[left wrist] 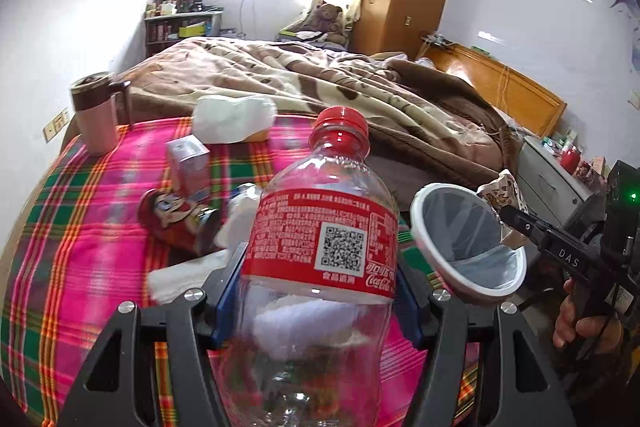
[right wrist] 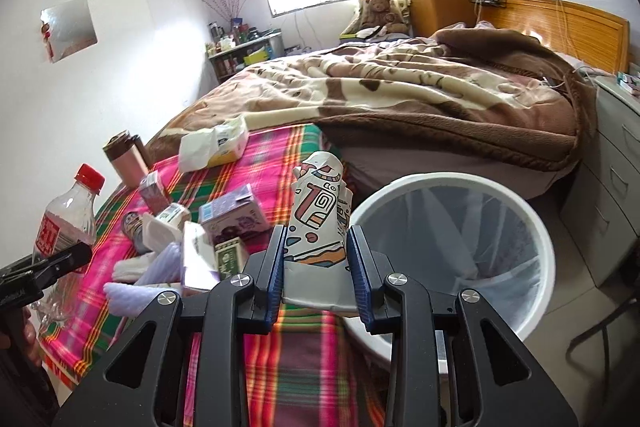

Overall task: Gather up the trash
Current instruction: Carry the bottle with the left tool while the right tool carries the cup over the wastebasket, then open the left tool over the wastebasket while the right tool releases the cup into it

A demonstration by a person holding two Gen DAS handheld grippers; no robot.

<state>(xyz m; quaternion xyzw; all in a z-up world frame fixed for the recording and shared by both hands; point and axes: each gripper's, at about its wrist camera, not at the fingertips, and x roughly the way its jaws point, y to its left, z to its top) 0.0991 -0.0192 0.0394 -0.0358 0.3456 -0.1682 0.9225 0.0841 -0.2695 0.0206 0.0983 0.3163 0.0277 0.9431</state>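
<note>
My left gripper is shut on an empty clear Coca-Cola bottle with a red cap and label, held upright above the plaid table. The bottle also shows in the right wrist view. My right gripper is shut on a crumpled patterned paper wrapper, held beside the white-rimmed trash bin lined with a clear bag. The bin and the right gripper show at the right of the left wrist view. More trash lies on the table: purple cartons, tissues, a can.
A pink travel mug and a tissue pack stand at the table's far side. A bed with a brown blanket lies behind. A grey drawer cabinet stands right of the bin.
</note>
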